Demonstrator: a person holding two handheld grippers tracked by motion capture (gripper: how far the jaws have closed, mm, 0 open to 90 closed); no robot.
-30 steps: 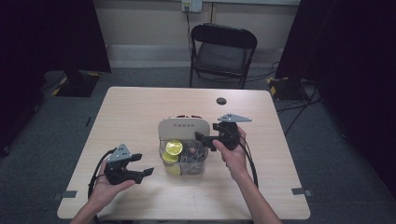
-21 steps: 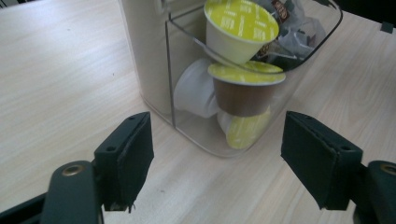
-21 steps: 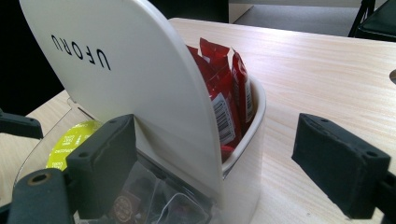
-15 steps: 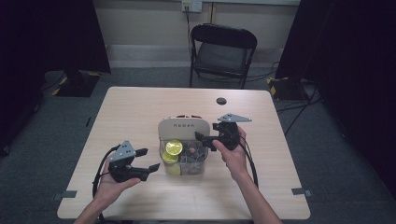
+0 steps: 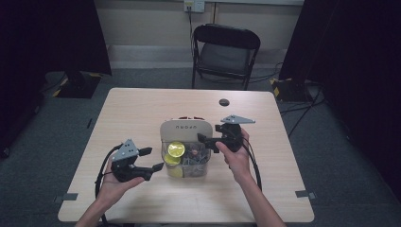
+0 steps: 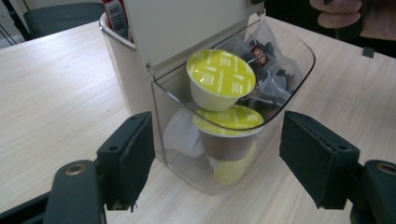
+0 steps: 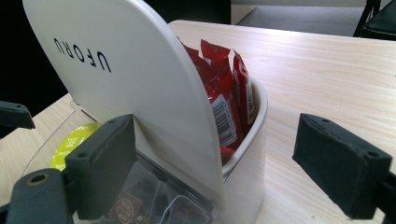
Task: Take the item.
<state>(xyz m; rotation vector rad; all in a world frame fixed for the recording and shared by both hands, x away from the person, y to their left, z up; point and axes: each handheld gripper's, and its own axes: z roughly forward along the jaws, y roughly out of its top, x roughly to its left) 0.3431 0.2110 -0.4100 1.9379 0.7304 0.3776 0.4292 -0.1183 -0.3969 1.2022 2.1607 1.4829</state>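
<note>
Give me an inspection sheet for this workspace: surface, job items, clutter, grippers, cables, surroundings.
Surface: light wood table, bare around the work.
Job's things: organizer, clear front bin holding yellow-lidded capsules and tea bags; red sachets in the rear compartment.
Clutter: small dark disc near the far edge.
Grippers: left gripper open beside the bin; right gripper open at the organizer's right side.
Cables: black cable trails from the left gripper.
Surroundings: folding chair, dark curtains.

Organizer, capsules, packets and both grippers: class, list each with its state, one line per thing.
Organizer: upright on table, clear front bin open-topped.
Yellow-lidded capsules: sealed, stacked in front bin.
Red packets: upright in rear compartment.
Left gripper: open, holding nothing.
Right gripper: open, beside organizer.
</note>
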